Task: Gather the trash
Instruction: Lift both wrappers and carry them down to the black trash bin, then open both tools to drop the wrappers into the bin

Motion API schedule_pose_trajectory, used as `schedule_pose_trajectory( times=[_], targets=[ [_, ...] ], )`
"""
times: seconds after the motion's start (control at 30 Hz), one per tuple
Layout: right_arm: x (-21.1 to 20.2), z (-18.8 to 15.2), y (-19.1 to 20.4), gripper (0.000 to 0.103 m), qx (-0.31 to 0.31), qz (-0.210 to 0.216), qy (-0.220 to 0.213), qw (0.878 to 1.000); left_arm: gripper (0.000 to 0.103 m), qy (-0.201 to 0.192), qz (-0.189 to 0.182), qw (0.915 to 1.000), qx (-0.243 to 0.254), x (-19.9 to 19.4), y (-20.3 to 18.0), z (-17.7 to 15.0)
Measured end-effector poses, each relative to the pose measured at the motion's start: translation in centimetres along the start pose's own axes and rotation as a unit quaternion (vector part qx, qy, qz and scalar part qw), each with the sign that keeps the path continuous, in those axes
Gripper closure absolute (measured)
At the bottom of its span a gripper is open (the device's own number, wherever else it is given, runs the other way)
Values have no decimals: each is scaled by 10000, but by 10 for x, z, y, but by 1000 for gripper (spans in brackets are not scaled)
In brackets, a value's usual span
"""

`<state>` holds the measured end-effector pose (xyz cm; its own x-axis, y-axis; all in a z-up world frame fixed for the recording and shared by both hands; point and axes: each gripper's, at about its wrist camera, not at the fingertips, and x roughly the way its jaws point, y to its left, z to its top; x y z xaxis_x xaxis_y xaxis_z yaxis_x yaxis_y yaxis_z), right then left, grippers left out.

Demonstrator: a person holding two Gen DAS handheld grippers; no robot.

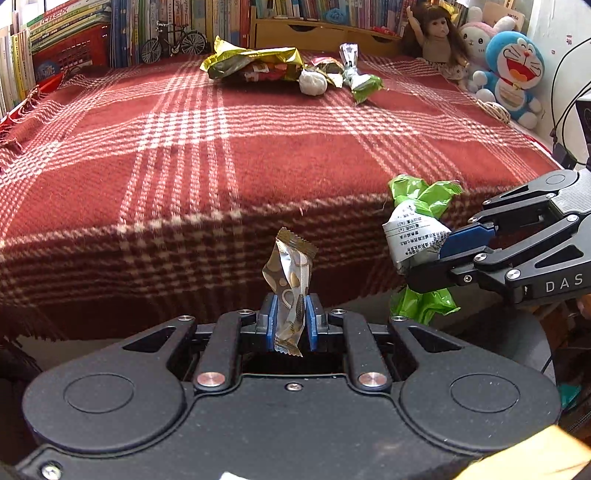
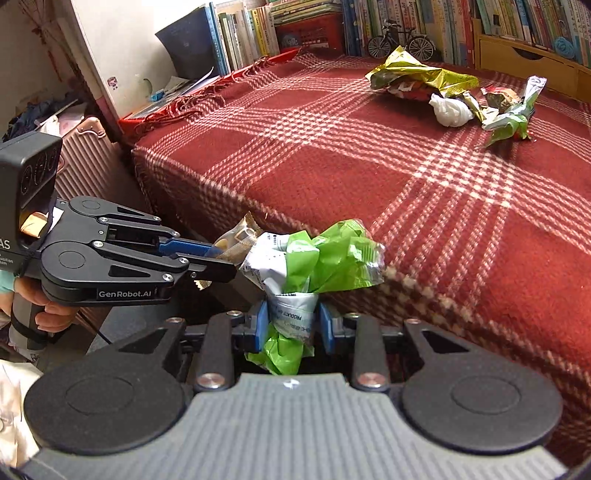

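Note:
My left gripper is shut on a small brown and silver candy wrapper, held upright in front of the table's near edge. My right gripper is shut on a crumpled green and white wrapper. In the left wrist view the right gripper comes in from the right with that green wrapper. In the right wrist view the left gripper comes in from the left, close beside the green wrapper. More trash lies at the table's far side: a gold foil bag, a white paper ball and a green wrapper.
A red plaid blanket covers the table and hangs over its near edge. Books, a model bicycle, a doll and plush toys line the back. A pink suitcase stands left of the table. A hand holds the left gripper's handle.

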<state>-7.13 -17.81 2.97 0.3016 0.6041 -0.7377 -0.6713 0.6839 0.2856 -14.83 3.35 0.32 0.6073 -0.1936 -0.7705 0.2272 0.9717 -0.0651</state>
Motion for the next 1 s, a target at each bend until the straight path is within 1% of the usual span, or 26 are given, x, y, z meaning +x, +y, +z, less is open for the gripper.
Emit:
schedule_pose_trajectory(
  times=[0.3, 0.43, 0.53, 0.6, 0.83, 0.87, 1.0],
  targets=[
    [40, -28, 11, 68, -68, -162, 907, 9957, 88, 562, -76, 9983, 136, 25, -7, -25],
    [58, -39, 10, 70, -36, -216, 1300, 9913, 88, 873, -122, 9960, 121, 40, -8, -36],
    [72, -46, 8, 71, 1, -295, 1599, 9867, 88, 1106, -44, 9938, 126, 52, -6, -43],
    [79, -50, 7, 71, 31, -317, 1753, 9840, 88, 1252, -102, 9921, 46, 59, -3, -47],
    [96, -55, 11, 71, 26, -297, 1990, 9795, 87, 1638, -148, 9864, 83, 78, -8, -57],
    [97, -56, 12, 71, 21, -303, 2008, 9792, 85, 1695, -176, 9853, 87, 82, -9, -58],
    [105, -57, 18, 69, 31, -315, 2047, 9783, 83, 1800, -210, 9834, 120, 88, -12, -60]
  ],
)
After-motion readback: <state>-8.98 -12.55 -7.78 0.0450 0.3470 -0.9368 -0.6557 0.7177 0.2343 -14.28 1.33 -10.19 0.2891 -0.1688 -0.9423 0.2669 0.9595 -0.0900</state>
